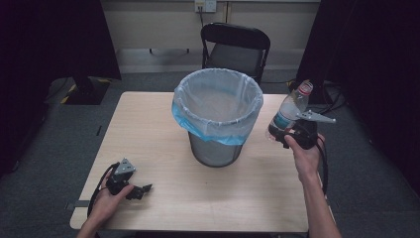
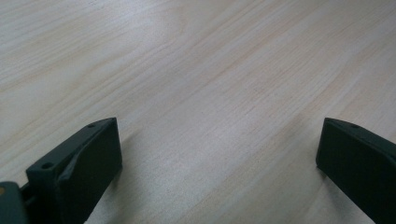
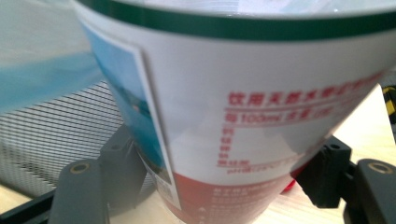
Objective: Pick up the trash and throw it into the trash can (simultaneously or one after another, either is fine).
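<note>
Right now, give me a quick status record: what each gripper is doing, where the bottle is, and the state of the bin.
right gripper: shut on the plastic bottle, held off the table
bottle position: right of the bin, cap end near rim height, tilted
left gripper: open, nothing between its jaws, resting low at the table's near-left corner
wire-mesh bin: upright mid-table, lined with a pale blue bag
likely next move: bottle goes over the rim
</note>
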